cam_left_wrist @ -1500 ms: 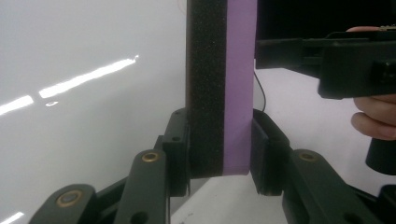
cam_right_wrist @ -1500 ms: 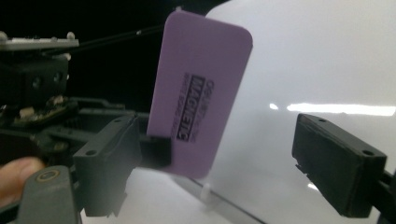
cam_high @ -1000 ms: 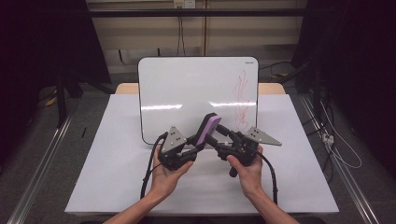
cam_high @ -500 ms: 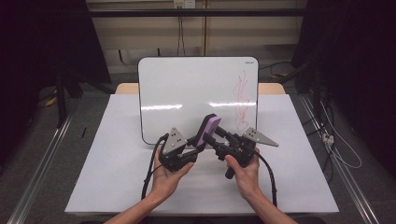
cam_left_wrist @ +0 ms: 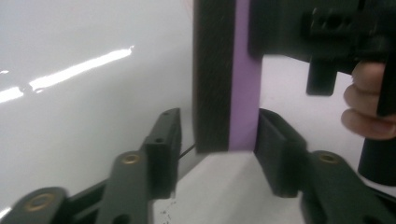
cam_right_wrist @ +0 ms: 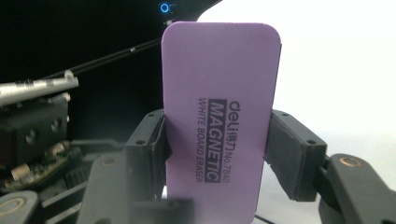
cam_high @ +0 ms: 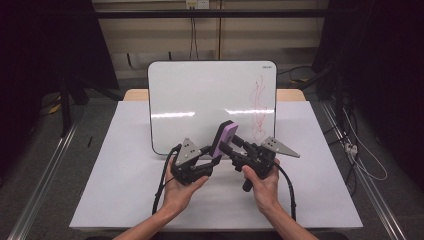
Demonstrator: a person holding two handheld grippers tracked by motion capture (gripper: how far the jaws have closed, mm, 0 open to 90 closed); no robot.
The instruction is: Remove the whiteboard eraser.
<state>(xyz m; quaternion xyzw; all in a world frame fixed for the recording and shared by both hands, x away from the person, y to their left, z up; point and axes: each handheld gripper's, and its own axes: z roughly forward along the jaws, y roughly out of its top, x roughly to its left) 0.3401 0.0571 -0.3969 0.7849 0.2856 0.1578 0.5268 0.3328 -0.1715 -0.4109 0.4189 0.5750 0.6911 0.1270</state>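
Handover item: purple rectangular foam whiteboard eraser (cam_right_wrist: 219, 135), clamped between right gripper (cam_high: 227, 148) jaws; left gripper (cam_high: 207, 156) jaws have just been opening, eraser's end between them, near-side jaw clear of it; red scribble (cam_high: 258, 107) on white board (cam_high: 200, 100) unwiped.

Purple eraser (cam_right_wrist: 219, 126), black lettering

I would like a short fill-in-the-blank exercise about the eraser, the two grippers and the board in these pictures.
1. The eraser has a ____ plastic back.
2. The ____ gripper is clamped on the eraser's two side edges.
3. The left gripper has its jaws ____ around the eraser's lower end.
4. The scribble on the whiteboard is ____.

Missing words: purple; right; open; red
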